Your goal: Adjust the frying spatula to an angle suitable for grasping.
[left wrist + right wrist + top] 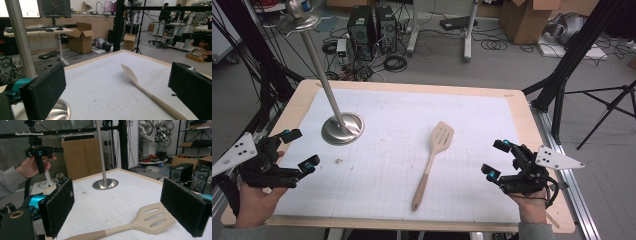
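Spatula (432, 160) flat on mat between two gaping, empty grippers; three blade slots in right gripper view.

Grey floor (512, 65) strewn with cables; cardboard boxes (524, 20), computer towers (371, 25) and desk legs (468, 30) stood beyond the table (522, 107).

Spatula (432, 161) lies mid-table (412, 89) — stand (342, 128) to its left, farther back.

One wooden slotted spatula (432, 159) and one metal stand (337, 117) with a round base sit on one bench (537, 150) covered by one white grid mat (392, 150); two claws, left (296, 148) and right (495, 159).
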The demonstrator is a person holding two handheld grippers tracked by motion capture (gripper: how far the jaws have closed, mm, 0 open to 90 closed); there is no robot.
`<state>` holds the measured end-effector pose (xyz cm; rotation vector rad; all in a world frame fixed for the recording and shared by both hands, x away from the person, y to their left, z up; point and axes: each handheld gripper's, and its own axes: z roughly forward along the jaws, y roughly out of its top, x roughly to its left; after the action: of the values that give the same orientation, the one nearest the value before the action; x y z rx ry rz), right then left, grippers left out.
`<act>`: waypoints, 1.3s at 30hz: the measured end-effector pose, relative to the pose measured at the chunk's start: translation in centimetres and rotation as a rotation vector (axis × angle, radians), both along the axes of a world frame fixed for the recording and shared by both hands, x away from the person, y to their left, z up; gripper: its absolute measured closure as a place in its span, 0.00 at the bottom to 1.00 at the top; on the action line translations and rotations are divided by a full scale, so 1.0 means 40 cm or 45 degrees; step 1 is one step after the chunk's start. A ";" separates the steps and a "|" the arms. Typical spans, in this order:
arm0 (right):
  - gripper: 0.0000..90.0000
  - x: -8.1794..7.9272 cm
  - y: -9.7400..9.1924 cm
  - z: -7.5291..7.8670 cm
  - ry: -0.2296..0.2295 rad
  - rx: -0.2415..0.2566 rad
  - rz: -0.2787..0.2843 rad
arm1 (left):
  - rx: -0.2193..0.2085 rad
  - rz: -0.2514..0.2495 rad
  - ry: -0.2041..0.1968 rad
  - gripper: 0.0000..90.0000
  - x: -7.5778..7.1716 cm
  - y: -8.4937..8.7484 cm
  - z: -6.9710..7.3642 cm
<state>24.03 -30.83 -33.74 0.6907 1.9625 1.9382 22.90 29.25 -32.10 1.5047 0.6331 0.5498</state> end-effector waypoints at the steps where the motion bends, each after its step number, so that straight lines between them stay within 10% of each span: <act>1: 0.12 0.000 0.000 0.000 0.000 0.000 0.000 | -0.005 -0.002 -0.001 0.02 0.002 -0.002 0.001; 18: 0.19 -0.013 -0.015 0.002 0.031 0.022 -0.092 | -0.026 -0.023 0.028 0.02 0.026 -0.003 -0.012; 39: 0.70 0.024 0.057 0.003 0.023 -0.088 0.024 | -0.025 -0.013 0.055 0.02 0.018 0.005 -0.023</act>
<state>25.01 -28.53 -33.62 0.6764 2.0431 1.8717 23.63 29.47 -33.01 1.5038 0.6619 0.5031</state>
